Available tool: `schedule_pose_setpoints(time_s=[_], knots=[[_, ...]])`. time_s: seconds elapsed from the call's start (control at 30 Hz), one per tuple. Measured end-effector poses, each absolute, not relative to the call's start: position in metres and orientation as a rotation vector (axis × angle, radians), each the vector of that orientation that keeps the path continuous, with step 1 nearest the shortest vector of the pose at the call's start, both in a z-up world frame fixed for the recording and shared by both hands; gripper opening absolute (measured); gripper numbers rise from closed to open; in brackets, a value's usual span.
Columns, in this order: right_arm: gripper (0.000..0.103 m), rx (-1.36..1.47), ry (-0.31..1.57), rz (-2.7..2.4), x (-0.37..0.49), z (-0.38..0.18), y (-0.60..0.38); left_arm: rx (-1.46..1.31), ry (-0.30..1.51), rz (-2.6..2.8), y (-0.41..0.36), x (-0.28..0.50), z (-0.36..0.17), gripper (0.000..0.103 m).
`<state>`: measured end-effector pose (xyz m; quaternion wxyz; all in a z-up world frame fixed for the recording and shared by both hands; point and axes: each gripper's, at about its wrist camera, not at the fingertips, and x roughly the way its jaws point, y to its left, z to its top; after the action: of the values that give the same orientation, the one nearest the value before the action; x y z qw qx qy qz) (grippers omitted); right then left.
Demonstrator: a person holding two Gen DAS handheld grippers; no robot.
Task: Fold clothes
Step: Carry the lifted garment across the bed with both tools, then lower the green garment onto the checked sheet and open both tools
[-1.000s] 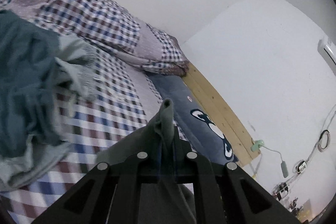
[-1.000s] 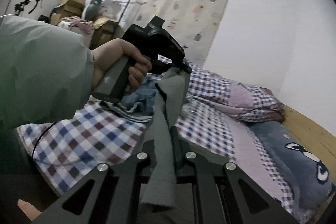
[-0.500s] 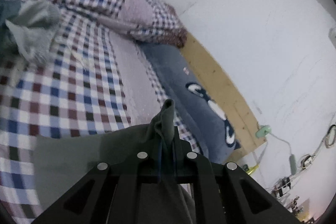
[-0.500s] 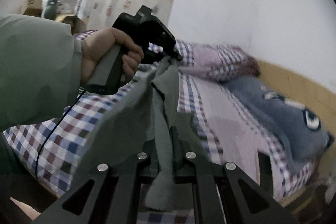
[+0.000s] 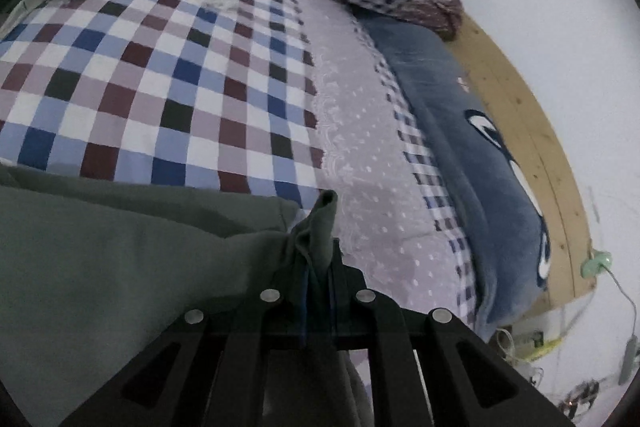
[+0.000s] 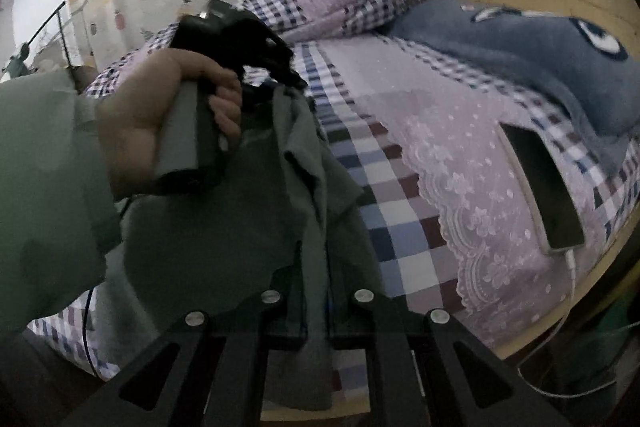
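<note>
Left wrist view: the left claw (image 5: 318,267) clamps a bunched corner of a grey-green cotton garment (image 5: 120,247) low over the checked bedspread (image 5: 160,67). Right wrist view: the right claw (image 6: 316,291) pinches another edge; garment hangs unfolded, folding apparently remains.

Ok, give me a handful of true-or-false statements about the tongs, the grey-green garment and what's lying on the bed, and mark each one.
1. Both tongs are shut on the grey-green garment. True: the left tongs and the right tongs each pinch a fold of it.
2. A phone lies on the bed with a white cable plugged in. True.
3. The garment is already folded into a neat square. False: it hangs bunched between the two tongs.
4. The blue blanket lies beside the wooden bed frame. True.
5. The bedsheet is plain white. False: it is checked in blue, maroon and white.
</note>
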<state>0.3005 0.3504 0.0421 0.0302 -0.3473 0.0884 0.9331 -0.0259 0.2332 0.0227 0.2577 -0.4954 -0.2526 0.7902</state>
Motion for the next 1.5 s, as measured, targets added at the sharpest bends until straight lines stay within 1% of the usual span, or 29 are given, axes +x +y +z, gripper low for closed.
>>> schedule_pose_setpoints(time_s=[0.03,0.1,0.13,0.17,0.23,0.27,0.33,0.4,0.5,0.57,0.67,0.8,0.9,0.93,0.97,1.0,1.03,1.13,1.2,1.27,1.3,1.33,1.37,1.5], knots=[[0.009,-1.091,0.287,2.863,0.298,0.039,0.353,-1.337,-0.688,2.14,0.233,-0.026,0.026,0.008],[0.011,-1.117,0.313,2.821,0.297,0.037,0.359,-1.31,-0.689,2.137,0.23,-0.026,0.033,0.018],[0.011,-1.12,0.324,2.795,0.297,0.036,0.363,-1.277,-0.693,2.142,0.226,-0.027,0.038,0.032],[0.011,-1.121,0.346,2.773,0.298,0.036,0.369,-1.23,-0.707,2.149,0.219,-0.028,0.046,0.052],[0.011,-1.114,0.392,2.738,0.3,0.037,0.38,-1.147,-0.744,2.16,0.199,-0.027,0.061,0.068],[0.012,-1.109,0.41,2.721,0.301,0.037,0.386,-1.108,-0.76,2.167,0.187,-0.026,0.068,0.071],[0.012,-1.1,0.439,2.681,0.303,0.038,0.398,-1.074,-0.755,2.192,0.162,-0.026,0.079,0.071],[0.012,-1.095,0.473,2.652,0.305,0.041,0.409,-1.055,-0.713,2.237,0.138,-0.022,0.085,0.071],[0.012,-1.127,0.526,2.708,0.304,0.045,0.411,-1.057,-0.61,2.319,0.099,-0.013,0.088,0.071],[0.012,-1.149,0.563,2.745,0.303,0.047,0.412,-1.086,-0.525,2.361,0.074,-0.006,0.084,0.071],[0.012,-1.181,0.619,2.8,0.302,0.051,0.413,-1.127,-0.455,2.367,0.05,0.004,0.069,0.071],[0.012,-1.239,0.688,2.862,0.301,0.054,0.414,-1.16,-0.485,2.306,0.029,0.017,0.045,0.071],[0.013,-1.355,0.675,2.853,0.3,0.044,0.409,-1.151,-0.515,2.25,0.024,0.027,0.03,0.071],[0.015,-1.375,0.646,2.845,0.3,0.042,0.406,-1.146,-0.51,2.238,0.025,0.03,0.026,0.071],[0.023,-1.388,0.616,2.836,0.299,0.04,0.405,-1.145,-0.492,2.228,0.027,0.03,0.022,0.071],[0.034,-1.395,0.594,2.826,0.298,0.037,0.404,-1.139,-0.492,2.223,0.028,0.03,0.022,0.071],[0.039,-1.402,0.573,2.817,0.296,0.035,0.402,-1.132,-0.492,2.217,0.029,0.029,0.023,0.071],[0.039,-1.415,0.515,2.817,0.293,0.033,0.395,-1.125,-0.518,2.2,0.032,0.024,0.022,0.071],[0.037,-1.419,0.442,2.847,0.292,0.033,0.386,-1.119,-0.529,2.202,0.034,0.021,0.022,0.071],[0.031,-1.426,0.365,2.868,0.291,0.034,0.378,-1.111,-0.549,2.204,0.035,0.017,0.02,0.071],[0.015,-1.436,0.318,2.857,0.29,0.033,0.373,-1.108,-0.552,2.206,0.037,0.016,0.019,0.071],[0.006,-1.44,0.272,2.837,0.289,0.032,0.371,-1.107,-0.544,2.212,0.038,0.015,0.018,0.071],[0.004,-1.434,0.243,2.822,0.288,0.033,0.369,-1.108,-0.527,2.217,0.041,0.014,0.018,0.071],[0.002,-1.378,0.136,2.823,0.293,0.053,0.363,-1.112,-0.476,2.231,0.047,0.012,0.017,0.071]])
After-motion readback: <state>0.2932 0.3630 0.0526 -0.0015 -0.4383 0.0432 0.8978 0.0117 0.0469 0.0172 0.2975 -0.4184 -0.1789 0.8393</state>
